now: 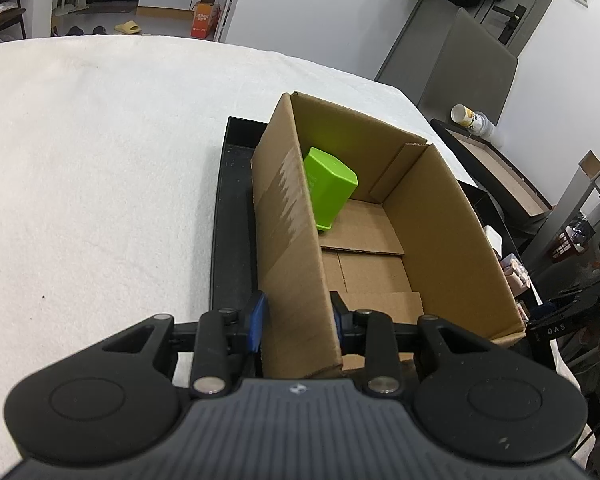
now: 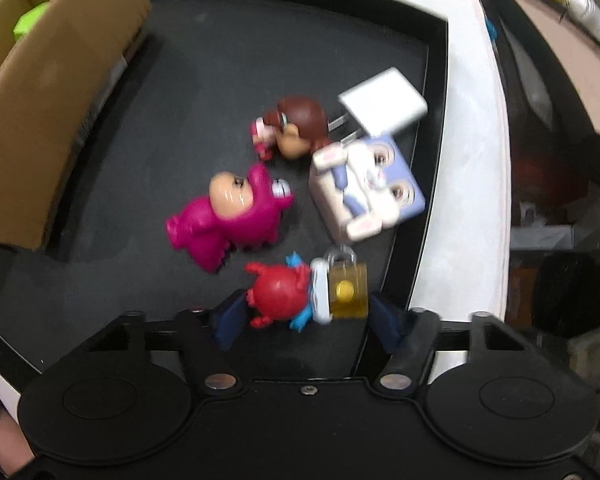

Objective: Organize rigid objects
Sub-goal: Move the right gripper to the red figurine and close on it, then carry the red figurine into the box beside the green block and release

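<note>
Jaws of the left gripper are clamping the near wall of one open cardboard box, a blue pad pressing on each face. Jaws of the right gripper are standing partly apart and pointing steeply down, bracketing one red round-headed figurine and one amber padlock; the pads are lying just beside these two, and no contact is showing.

Both box and toys are sitting on one black tray, which is resting on a white tablecloth. Beyond the padlock, five further objects are lying on the tray floor: one magenta dinosaur-suited figurine, one lavender cube printed with a rabbit face, one brown-haired figurine and, farthest, one white plug-in charger with two prongs. Inside the box, one lime-green block is leaning against the left wall, at the far end.
</note>
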Demonstrator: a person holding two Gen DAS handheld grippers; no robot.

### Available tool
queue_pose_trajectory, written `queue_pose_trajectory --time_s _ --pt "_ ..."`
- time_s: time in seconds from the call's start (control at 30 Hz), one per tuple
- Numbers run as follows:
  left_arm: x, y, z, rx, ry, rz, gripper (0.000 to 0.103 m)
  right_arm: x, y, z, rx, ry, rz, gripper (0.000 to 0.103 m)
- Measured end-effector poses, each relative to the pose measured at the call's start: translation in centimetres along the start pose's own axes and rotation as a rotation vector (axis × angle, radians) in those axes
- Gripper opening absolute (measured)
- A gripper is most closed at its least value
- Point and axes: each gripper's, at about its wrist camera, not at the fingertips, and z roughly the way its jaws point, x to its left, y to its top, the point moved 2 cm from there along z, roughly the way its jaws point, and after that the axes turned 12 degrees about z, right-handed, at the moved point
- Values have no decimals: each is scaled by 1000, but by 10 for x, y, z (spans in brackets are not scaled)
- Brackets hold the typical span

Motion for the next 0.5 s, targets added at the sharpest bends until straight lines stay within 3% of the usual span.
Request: queue_pose_trajectory --time_s 0.27,0.5 --pt "0 1 0 1 5 2 31 15 9 -41 -37 -16 -35 57" --pt "1 0 -1 2 -2 -2 31 40 20 -66 -69 25 -64 57"
